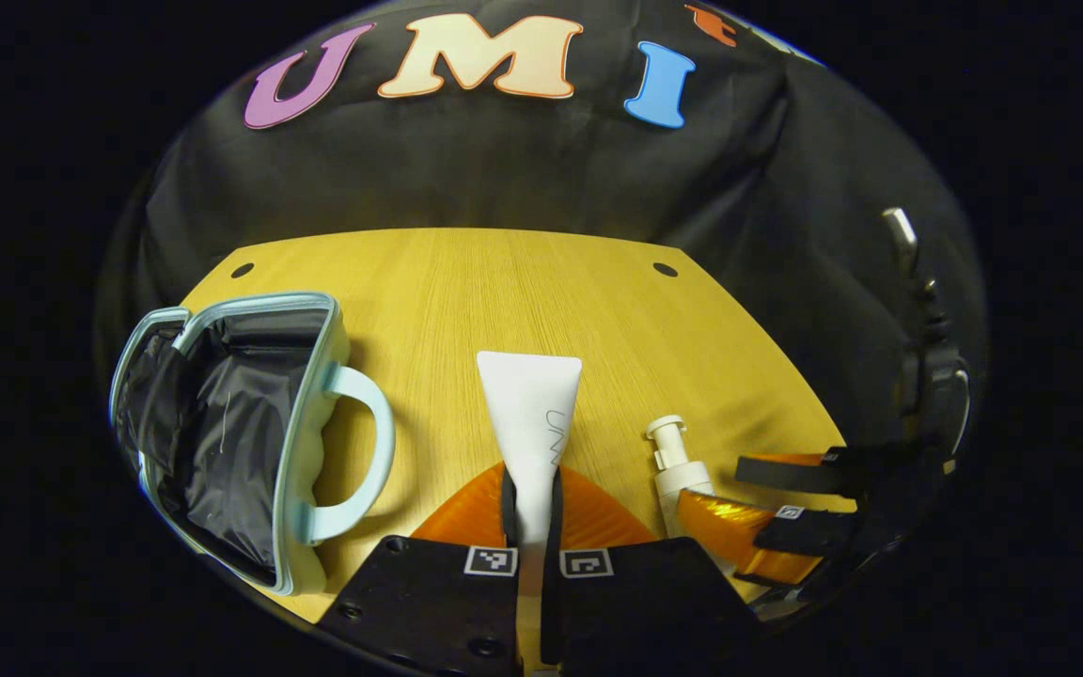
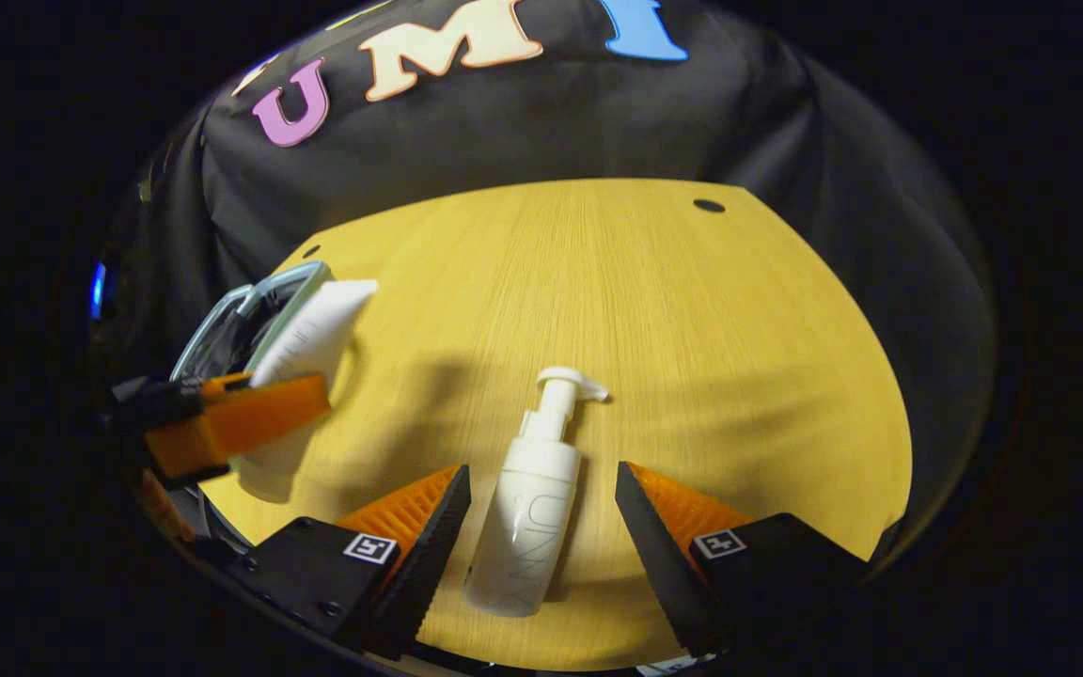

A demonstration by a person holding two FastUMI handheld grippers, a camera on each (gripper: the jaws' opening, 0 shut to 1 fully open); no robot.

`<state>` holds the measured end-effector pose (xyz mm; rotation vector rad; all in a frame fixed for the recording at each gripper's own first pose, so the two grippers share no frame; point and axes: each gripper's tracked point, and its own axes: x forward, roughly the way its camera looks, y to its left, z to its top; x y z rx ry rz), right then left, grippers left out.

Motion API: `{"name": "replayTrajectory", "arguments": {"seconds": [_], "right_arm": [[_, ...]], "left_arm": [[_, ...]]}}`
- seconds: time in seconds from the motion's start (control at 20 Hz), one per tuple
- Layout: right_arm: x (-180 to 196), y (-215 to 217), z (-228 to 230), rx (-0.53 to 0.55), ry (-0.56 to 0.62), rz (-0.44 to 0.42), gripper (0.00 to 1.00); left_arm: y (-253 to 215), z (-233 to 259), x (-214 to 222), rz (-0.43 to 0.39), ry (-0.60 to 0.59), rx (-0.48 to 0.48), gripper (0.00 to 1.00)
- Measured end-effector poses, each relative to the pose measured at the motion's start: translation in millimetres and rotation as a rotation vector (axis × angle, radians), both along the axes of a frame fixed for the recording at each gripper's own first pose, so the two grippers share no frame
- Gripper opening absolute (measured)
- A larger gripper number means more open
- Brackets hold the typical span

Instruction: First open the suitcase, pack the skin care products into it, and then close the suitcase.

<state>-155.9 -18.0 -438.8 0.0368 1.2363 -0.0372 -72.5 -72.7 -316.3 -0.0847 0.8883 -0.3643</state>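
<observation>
Lying open at the worktop's (image 2: 692, 310) left edge: the suitcase (image 1: 222, 432), mouth gaping, handle (image 1: 363, 451) jutting toward the middle. Blocking the straight way in from the right: the white tube (image 1: 530, 423), pinched between the left gripper's (image 1: 532, 508) fingers, just beside that handle. Lying between the spread fingers of the right gripper (image 2: 541, 508): the pump bottle (image 2: 532, 508), bare wood showing on both flanks. Stretching wide and free beyond the pump head: the far and right worktop.

Two close, table-facing views, shared table (image 1: 504, 282)
</observation>
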Motion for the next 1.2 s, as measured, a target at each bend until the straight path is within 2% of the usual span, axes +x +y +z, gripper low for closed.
{"name": "replayTrajectory", "arguments": {"seconds": [0.1,0.15,0.2,0.3,0.4,0.55,0.75,1.0,1.2], "right_arm": [[-15,1,-15,0.008,0.071,-0.008,0.94],[-19,1,-11,0.012,0.083,-0.005,0.89],[-10,-2,-26,0.004,0.054,-0.002,0.83],[-16,-7,-16,0.017,0.049,0.018,0.59],[-15,-8,-12,0.055,0.04,0.01,0.54],[-8,-4,-1,0.125,0.023,-0.003,0.54],[12,1,18,0.143,-0.047,-0.035,0.53],[37,31,33,0.126,-0.113,-0.083,0.54],[54,64,46,0.134,-0.162,-0.111,0.54]], "left_arm": [[3,9,3,0.009,-0.017,0.006,0.02],[4,13,3,0.012,-0.023,0.008,0.02],[5,17,3,0.019,-0.026,0.014,0.02],[8,25,1,0.035,-0.032,0.028,0.02],[15,31,1,0.066,-0.037,0.043,0.02],[40,37,6,0.118,-0.058,0.092,0.02],[76,44,19,0.157,-0.07,0.089,0.02],[140,35,39,0.148,-0.048,0.141,0.02],[194,10,49,0.152,-0.001,0.171,0.02]]}}
